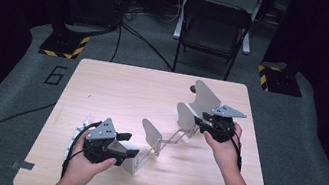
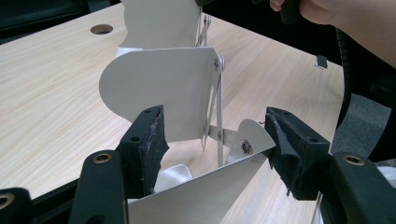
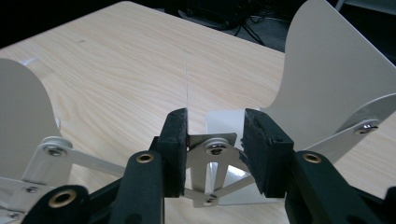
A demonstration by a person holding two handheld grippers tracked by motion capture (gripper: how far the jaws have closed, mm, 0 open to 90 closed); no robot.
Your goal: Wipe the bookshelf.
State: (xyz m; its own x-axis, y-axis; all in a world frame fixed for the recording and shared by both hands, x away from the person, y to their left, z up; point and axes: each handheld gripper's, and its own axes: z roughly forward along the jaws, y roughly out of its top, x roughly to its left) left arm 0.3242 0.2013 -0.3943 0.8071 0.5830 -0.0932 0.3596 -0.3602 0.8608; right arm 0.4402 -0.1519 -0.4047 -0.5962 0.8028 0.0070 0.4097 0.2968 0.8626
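Observation:
An extending metal rack (image 1: 164,140) lies across the wooden table (image 1: 117,89), with white rounded plates (image 1: 206,99) joined by a thin scissor linkage (image 3: 70,156). Over its near end my left gripper (image 1: 125,145) stands open. There the end plate (image 2: 205,196) runs slantwise between the pads and reaches the right pad (image 2: 280,140). At the far end, my right gripper (image 1: 201,123) has its pads (image 3: 175,140) close on either side of a riveted link joint (image 3: 215,150). A sliver of gap shows at the right pad, so this gripper reads as open.
A black folding chair (image 1: 214,25) stands beyond the table's far edge. Two floor bases with yellow-black stripes (image 1: 64,45) flank it, with cables around them. A white object (image 1: 79,131) lies left of my left hand. The table has a round hole (image 2: 101,29).

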